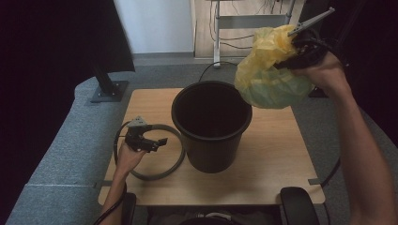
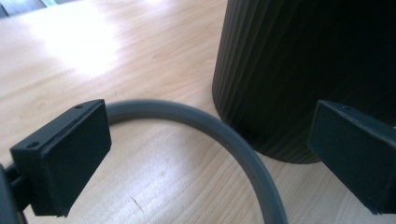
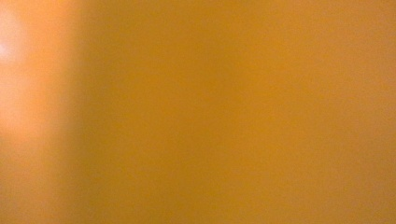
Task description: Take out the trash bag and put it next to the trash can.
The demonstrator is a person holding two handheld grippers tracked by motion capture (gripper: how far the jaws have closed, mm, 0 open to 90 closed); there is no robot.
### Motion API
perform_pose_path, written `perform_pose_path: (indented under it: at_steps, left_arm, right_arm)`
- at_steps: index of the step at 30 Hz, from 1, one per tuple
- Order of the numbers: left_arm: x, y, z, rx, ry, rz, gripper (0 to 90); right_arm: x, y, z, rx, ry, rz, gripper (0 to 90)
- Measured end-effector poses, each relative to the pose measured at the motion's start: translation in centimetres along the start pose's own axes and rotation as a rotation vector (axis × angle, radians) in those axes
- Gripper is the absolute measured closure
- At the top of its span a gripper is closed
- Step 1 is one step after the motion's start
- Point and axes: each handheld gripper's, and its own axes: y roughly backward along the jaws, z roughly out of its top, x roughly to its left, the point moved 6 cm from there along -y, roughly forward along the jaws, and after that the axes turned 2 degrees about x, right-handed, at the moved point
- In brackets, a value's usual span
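Observation:
A black ribbed bucket (image 1: 211,124) stands upright in the middle of the wooden table (image 1: 277,154); its wall (image 2: 303,70) rises close by in the left gripper view. Left of it a grey ring (image 1: 173,164) lies flat on the table. My left gripper (image 1: 158,142) is low over the ring, its jaws open and empty, the ring's curve (image 2: 224,135) passing between them. My right gripper (image 1: 294,55) is raised above the bucket's right rim, shut on a bunched yellow plastic bag (image 1: 270,70) that hangs from it. The bag (image 3: 198,112) covers the right gripper view, hiding the jaws.
A black stand base (image 1: 109,90) sits on the grey floor beyond the table's far left corner. A metal frame with cables (image 1: 218,37) stands at the back. A black chair armrest (image 1: 298,205) is at the table's near edge.

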Motion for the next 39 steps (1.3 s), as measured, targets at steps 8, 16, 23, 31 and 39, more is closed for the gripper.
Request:
perform_pose_path:
  at_steps: [8, 16, 23, 31, 39]
  left_arm:
    - [0.2, -0.8, -1.7, 0.018, 0.005, 0.047, 0.0]
    - [-0.1, -1.4, -3.0, 0.04, -0.011, 0.091, 0.0]
    - [-0.3, -1.8, -4.3, 0.039, 0.003, 0.095, 0.0]
    - [-0.1, -1.7, -5.4, 0.041, 0.023, 0.103, 0.0]
    - [-0.2, -1.6, -6.0, 0.041, 0.031, 0.103, 0.0]
  right_arm:
    - [-1.4, -0.2, -2.0, -0.001, -0.035, -0.058, 83.0]
    - [-2.1, -1.7, -4.2, 0.015, -0.063, -0.089, 82.4]
    - [-2.3, -3.8, -6.3, 0.038, -0.08, -0.104, 82.4]
    - [-2.1, -7.0, -8.7, 0.05, -0.106, -0.09, 82.2]
    - [-1.9, -10.9, -11.1, 0.071, -0.127, -0.099, 81.5]
